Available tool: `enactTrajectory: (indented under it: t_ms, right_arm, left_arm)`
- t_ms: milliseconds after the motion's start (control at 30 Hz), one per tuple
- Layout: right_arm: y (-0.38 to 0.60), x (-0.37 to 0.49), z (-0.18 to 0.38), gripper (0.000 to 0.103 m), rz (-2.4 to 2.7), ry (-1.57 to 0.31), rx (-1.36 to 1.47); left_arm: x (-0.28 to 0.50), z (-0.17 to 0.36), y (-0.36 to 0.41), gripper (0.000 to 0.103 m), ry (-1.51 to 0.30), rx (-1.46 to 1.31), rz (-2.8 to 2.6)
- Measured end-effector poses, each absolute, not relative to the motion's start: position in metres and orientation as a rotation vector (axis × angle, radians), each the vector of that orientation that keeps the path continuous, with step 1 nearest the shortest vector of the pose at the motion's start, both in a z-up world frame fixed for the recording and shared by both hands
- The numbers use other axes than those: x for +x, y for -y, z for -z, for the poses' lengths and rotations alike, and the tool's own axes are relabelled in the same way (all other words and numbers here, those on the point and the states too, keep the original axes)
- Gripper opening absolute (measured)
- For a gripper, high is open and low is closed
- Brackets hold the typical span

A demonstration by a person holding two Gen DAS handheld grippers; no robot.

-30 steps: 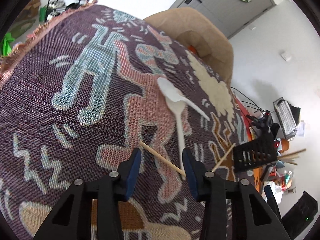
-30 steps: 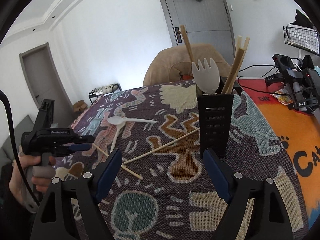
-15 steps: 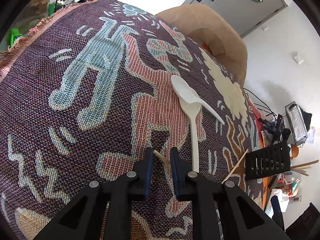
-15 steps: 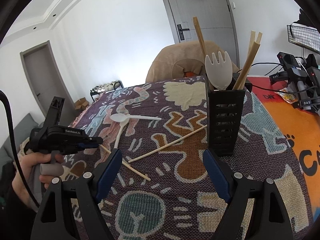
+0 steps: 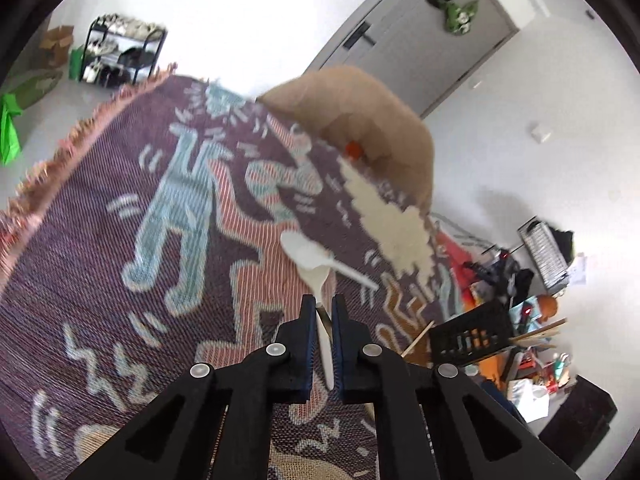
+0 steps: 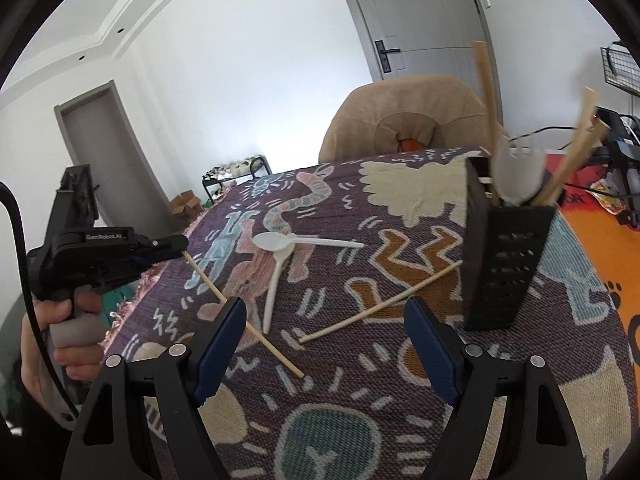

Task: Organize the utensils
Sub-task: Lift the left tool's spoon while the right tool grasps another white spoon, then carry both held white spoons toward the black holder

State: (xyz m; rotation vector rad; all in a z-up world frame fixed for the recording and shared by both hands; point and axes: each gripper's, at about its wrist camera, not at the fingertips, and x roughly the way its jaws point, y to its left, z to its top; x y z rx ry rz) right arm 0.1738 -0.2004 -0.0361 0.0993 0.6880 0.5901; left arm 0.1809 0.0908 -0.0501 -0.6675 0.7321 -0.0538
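Now clenching the left tool (image 6: 182,243) on a wooden chopstick (image 6: 256,330), far tip touching the patterned tabletop (image 6: 360,360); keeping the right tool (image 6: 324,332) released, jaws narrowing around nothing.

The left claw (image 6: 182,245), black with blue pads, is closing its jaws on one end of a thin wooden chopstick (image 6: 244,312), pinching it near the fingertips. A person's hand (image 6: 64,332) is wrapping around its grey handle, angling it downward. The right claw (image 6: 324,344) is pointing downward too, its jaws standing wide apart and closing slightly, with nothing pressed between the pads.
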Motion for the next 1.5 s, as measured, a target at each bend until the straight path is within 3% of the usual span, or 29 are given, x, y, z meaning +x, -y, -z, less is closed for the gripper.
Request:
enactTrajectory:
  t_ms: [600,767,900,1500]
  right_arm:
    - [0.119,0.24,0.036,0.042,-0.7,-0.852,0.059]
    - [0.1,0.269,0.046,0.038,-0.714,-0.93,0.088]
    - [0.083,0.291,0.061,0.025,-0.726,-1.019,0.118]
    - [-0.027,0.294,0.073,0.028,-0.652,-0.975,-0.348]
  left_arm:
    - [0.145,0.004,-0.167,0.004,-0.498,-0.69,0.0]
    - [0.142,0.01,-0.186,0.004,-0.477,-0.72,-0.012]
    - [0.138,0.012,-0.204,0.004,-0.46,-0.738,-0.022]
    - [0.112,0.02,-0.266,0.004,-0.407,-0.801,-0.096]
